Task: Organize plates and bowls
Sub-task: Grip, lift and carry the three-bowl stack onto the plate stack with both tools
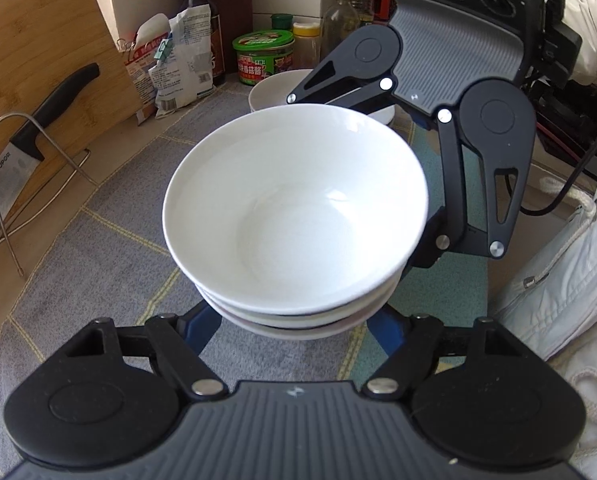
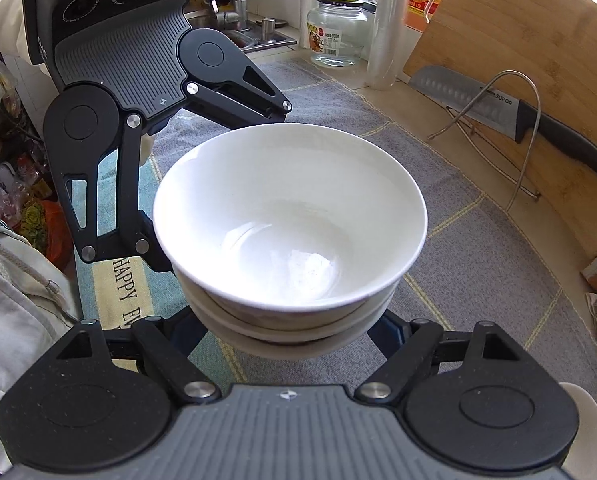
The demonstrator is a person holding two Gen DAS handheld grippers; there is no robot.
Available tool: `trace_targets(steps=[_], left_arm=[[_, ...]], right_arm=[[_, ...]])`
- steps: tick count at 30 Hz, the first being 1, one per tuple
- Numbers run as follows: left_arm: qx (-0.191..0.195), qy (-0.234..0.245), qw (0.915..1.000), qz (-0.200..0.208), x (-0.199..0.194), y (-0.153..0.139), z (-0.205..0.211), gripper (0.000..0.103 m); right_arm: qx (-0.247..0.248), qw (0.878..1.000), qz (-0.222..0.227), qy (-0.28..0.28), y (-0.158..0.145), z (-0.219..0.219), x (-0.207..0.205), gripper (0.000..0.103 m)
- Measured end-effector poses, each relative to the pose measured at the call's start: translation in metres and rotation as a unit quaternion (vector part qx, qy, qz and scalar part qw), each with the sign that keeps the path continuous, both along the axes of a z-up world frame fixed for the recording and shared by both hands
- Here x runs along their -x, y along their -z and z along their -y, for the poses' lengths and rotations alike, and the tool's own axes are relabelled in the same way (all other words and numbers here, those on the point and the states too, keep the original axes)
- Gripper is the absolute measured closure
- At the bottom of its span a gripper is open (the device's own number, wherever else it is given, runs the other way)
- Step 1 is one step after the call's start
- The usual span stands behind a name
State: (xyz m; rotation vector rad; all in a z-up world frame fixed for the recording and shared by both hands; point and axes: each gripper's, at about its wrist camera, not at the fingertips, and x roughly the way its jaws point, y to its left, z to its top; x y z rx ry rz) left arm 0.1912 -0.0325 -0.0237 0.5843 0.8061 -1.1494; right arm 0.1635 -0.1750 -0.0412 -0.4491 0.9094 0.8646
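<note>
A stack of three white bowls [image 1: 294,200] [image 2: 290,216] hangs just above the grey checked cloth [image 1: 98,240] [image 2: 478,248]. My left gripper [image 1: 294,330] [image 2: 218,184] clasps the stack low on its near side in the left wrist view. Its blue fingers [image 1: 202,320] slant in under the bowls, and the tips are hidden. My right gripper [image 1: 382,168] [image 2: 294,336] holds the opposite side of the same stack, its fingertips also hidden beneath the rims. More white bowls [image 1: 270,88] sit on the cloth behind the stack.
A bamboo cutting board [image 1: 46,52] [image 2: 518,40] leans at the back, with a black-handled knife [image 1: 38,120] [image 2: 538,120] in a wire rack. Bottles, a green tub [image 1: 262,56], a clipped bag [image 1: 178,56] and a glass jar [image 2: 338,32] crowd the far edge. A person's white jacket [image 1: 570,260] is close by.
</note>
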Motion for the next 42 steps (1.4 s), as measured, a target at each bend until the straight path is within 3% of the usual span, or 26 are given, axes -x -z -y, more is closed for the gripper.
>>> trace_targets(steps=[28,42], left_arm=[[0.011,0.063,0.9973,0.037,-0.016,0.004,0.179,0.024],[0.005,0.069,0.9971,0.031,-0.036,0.028,0.219,0.025]], right_arm=[[0.026,0.996,0.043,0.069,-0.013,0.167,0.018,0.015],[0.031,0.995,0.031,0.092,0.007,0.208,0.000,0.015]])
